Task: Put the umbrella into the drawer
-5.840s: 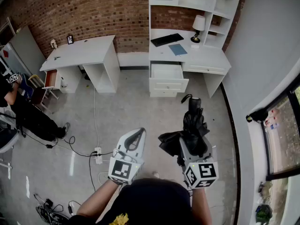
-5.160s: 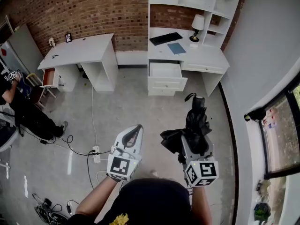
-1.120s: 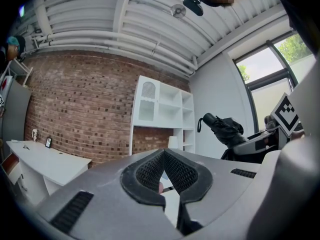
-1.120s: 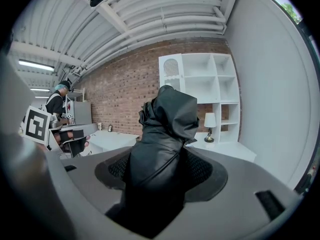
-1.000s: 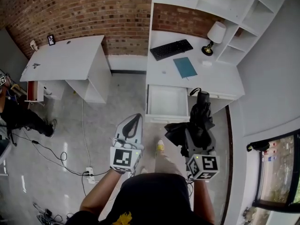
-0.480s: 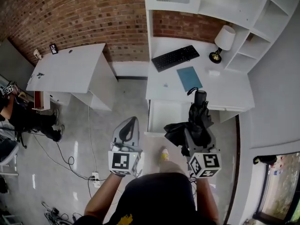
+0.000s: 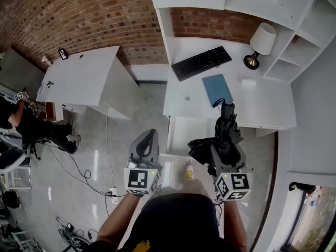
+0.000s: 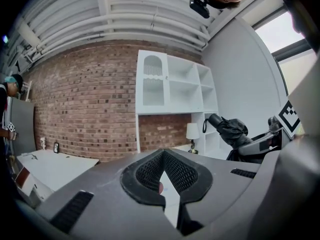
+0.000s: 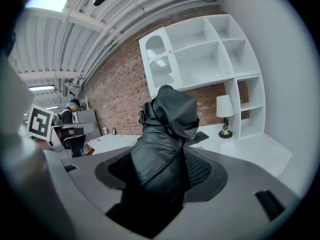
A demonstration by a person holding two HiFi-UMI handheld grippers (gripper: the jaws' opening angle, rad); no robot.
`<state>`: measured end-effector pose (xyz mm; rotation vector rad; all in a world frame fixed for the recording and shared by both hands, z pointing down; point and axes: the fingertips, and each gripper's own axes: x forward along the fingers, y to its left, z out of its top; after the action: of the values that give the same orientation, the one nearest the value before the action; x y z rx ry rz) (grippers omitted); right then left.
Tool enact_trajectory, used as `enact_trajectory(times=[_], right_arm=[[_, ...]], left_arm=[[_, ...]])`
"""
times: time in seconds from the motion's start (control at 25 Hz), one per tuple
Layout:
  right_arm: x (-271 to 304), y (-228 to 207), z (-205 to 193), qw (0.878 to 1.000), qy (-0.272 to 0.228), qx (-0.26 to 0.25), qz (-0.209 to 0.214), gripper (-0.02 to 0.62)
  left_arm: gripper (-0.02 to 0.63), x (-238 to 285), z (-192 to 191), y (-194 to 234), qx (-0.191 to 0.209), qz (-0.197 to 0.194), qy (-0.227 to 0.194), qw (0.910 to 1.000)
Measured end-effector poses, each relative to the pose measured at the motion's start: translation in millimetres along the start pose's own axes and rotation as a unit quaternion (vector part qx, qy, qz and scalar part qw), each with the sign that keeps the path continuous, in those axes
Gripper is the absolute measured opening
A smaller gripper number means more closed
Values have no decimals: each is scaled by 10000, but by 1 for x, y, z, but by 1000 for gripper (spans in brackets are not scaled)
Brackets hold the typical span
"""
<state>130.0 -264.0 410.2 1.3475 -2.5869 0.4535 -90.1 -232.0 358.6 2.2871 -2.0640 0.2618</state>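
Note:
A folded black umbrella [image 7: 227, 132] sticks forward and up out of my right gripper [image 7: 224, 150], which is shut on its fabric body. In the right gripper view the umbrella [image 9: 167, 134] fills the space between the jaws of the right gripper [image 9: 161, 170]. Its handle end reaches over the front edge of the white desk [image 7: 184, 98]. The open white drawer [image 7: 174, 136] lies just left of the umbrella, below the desk top. My left gripper [image 7: 148, 137] hovers left of the drawer, shut and holding nothing. The left gripper view shows the left gripper [image 8: 162, 156] and the umbrella [image 8: 231, 131].
On the desk lie a black keyboard [image 7: 202, 63], a blue book [image 7: 217, 89] and a lamp [image 7: 261, 42], with white shelves [image 7: 273, 7] above. A second white desk [image 7: 84, 77] stands left by the brick wall. A person [image 7: 23, 126] sits far left. Cables and a power strip [image 7: 112, 194] cross the floor.
The desk and open drawer have come much closer, now right under both grippers. The right gripper still holds the umbrella and the left gripper is still shut.

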Motion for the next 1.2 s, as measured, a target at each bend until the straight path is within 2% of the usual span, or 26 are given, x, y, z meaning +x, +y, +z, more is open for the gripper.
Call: enact_trajectory(times=[0.28,0.52,0.76,0.92,1.04,1.2], right_arm=[[19,-20,-25,9993,347,141,-57,268],[33,-19,-34,9989,446,103,-82,267],[52,-9,-22,9987,481,-144,10,267],[66,-3,-24,9977,631,-225,132,268],[76,4,-32,9954,826,-371,305,267],[107,10,-56,9883,1110,-873,574,268]], left_arm=[[17,26,-23,5,-32,-80,236,9997],[17,41,-40,5,-118,-272,218,9993],[17,56,-38,9,-183,-438,128,9988],[17,62,-50,16,-278,-446,189,9984],[17,61,-68,19,-346,-490,380,9975],[17,70,-105,33,-468,-416,582,9963]])
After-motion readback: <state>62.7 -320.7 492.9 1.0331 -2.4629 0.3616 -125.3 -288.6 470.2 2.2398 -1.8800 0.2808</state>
